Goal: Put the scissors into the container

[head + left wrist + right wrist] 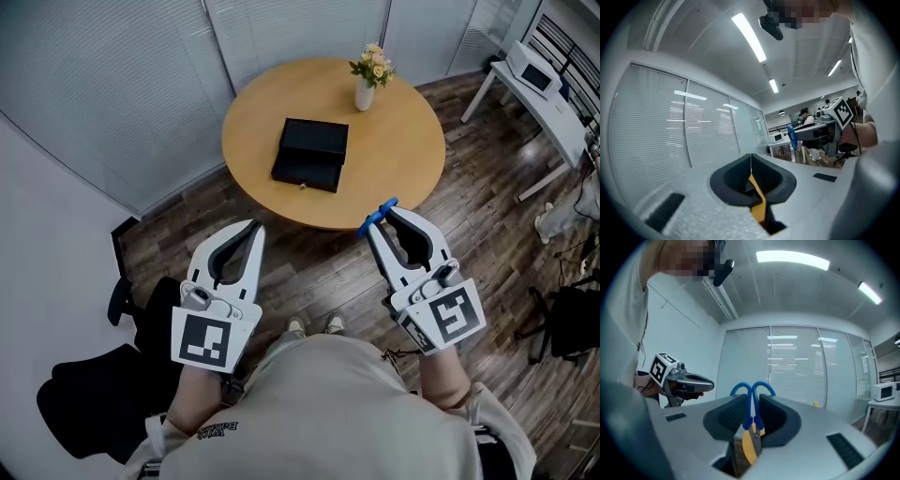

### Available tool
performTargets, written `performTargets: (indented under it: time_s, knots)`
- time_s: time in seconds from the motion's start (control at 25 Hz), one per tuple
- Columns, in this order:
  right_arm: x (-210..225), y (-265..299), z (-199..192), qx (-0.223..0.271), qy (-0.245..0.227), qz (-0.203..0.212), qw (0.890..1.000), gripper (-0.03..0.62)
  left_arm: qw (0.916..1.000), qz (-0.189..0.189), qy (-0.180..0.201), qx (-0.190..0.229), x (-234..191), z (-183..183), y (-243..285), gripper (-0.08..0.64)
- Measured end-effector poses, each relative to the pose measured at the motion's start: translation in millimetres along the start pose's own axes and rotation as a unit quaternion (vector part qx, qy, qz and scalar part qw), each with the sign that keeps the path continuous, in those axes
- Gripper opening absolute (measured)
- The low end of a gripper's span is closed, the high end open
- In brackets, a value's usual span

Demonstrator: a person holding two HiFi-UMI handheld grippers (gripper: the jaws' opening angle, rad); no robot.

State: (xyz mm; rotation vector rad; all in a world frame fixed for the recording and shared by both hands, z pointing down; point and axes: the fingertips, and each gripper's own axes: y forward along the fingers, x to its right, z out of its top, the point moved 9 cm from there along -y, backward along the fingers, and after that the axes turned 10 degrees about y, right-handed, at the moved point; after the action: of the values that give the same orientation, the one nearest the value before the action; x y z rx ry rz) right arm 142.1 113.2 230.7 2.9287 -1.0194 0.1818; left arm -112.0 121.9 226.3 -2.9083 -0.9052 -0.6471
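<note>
The right gripper [377,225] was clamped shut on the scissors [752,397], their blue handle loops poking out past the jaw tips, a firm hold for the carry, I'd say. The left gripper [253,230] was closed on nothing, held alongside as a spare. Ahead, well apart from both, the black container [311,153] sat on the round table [412,159], its drawer seemingly a little out.

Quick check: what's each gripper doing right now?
Left gripper: shut, nothing between its jaws.
Right gripper: shut on the blue-handled scissors.
</note>
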Motion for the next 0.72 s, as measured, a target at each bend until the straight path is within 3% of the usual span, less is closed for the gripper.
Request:
performTargets:
  time_s: [0.72]
  knots:
    - [40, -26, -11, -0.005, 0.018, 0.036, 0.999, 0.096, 0.9998, 0.018, 0.005, -0.013, 45, 10, 19, 0.023]
